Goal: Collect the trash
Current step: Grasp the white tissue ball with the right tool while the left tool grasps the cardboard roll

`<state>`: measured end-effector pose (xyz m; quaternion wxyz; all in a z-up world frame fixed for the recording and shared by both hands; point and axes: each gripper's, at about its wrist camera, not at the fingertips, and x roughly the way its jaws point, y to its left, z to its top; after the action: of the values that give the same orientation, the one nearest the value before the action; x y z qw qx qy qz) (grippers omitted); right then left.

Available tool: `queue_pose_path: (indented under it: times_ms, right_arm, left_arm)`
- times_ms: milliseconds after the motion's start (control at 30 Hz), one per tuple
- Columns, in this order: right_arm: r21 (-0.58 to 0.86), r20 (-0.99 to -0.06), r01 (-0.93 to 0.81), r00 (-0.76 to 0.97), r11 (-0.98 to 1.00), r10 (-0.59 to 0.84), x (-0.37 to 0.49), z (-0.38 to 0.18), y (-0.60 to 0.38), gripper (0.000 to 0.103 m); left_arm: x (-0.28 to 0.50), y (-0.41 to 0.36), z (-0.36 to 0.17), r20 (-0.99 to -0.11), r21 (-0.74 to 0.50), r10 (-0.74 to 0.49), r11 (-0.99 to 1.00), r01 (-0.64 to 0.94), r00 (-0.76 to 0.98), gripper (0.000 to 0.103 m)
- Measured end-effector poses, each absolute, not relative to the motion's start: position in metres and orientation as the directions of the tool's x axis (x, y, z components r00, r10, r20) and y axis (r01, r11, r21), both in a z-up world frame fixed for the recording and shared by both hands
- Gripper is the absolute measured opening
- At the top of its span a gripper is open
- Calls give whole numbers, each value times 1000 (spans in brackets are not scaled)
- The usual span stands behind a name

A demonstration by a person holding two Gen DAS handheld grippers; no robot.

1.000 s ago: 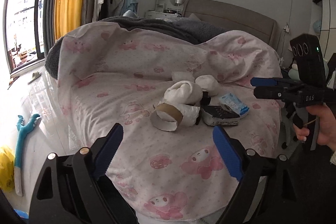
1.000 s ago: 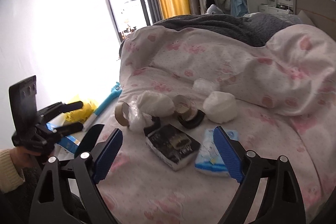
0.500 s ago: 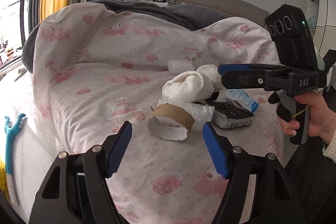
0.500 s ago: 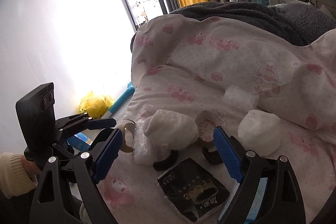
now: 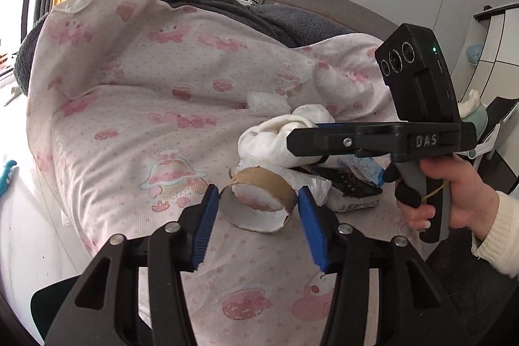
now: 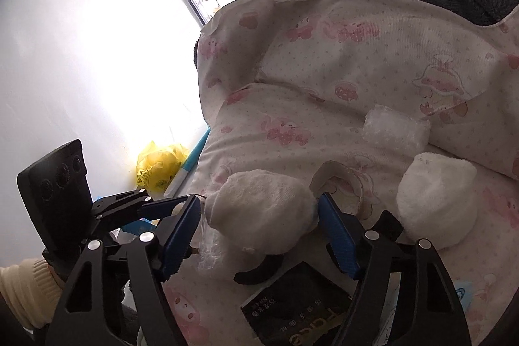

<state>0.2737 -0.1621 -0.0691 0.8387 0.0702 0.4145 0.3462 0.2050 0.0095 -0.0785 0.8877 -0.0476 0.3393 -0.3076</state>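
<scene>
Bed under a pink cartoon-print cover, grey blanket bunched behind it. Trash lies in a cluster near the bed's front edge.

Right gripper: jaws closing, straddling a white crumpled wad; the blue pads sit just at its two sides, firm pressing cannot be told. The wad's long axis runs crosswise between the pads. A second white wad lies apart to the right.

Left gripper: jaws closing around a cardboard tape roll core; pads just beside its wall, a slight gap on each side, not yet clamped. The core lies on its side on the bed cover, hollow axis pointing toward the camera, open end facing the gripper.

A black packet lies right of the core, a blue-white tissue pack behind it. A bubble-wrap piece lies farther back on the bed. A yellow plastic bag is on the floor by the wall.
</scene>
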Motion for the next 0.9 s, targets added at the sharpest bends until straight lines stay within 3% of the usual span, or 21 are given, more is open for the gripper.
queue_pose_path:
  times_ms: [267,633,900]
  right_arm:
    - [378,-641,-535,438,756,630,271,-62,-159,55]
    - [379,-593,-543,479,749,647,269,-48,-151,54]
    - [360,-573,-554,504,751,646,265,-41,-138,54]
  left_arm:
    - [201,8,-77,-587,-264,-560,816,515,585,50]
    - [194,26,-66,-571,-258,-522,847,466,633,50]
    - [194,41,-63,-610,-232,-430,900,369,666,50]
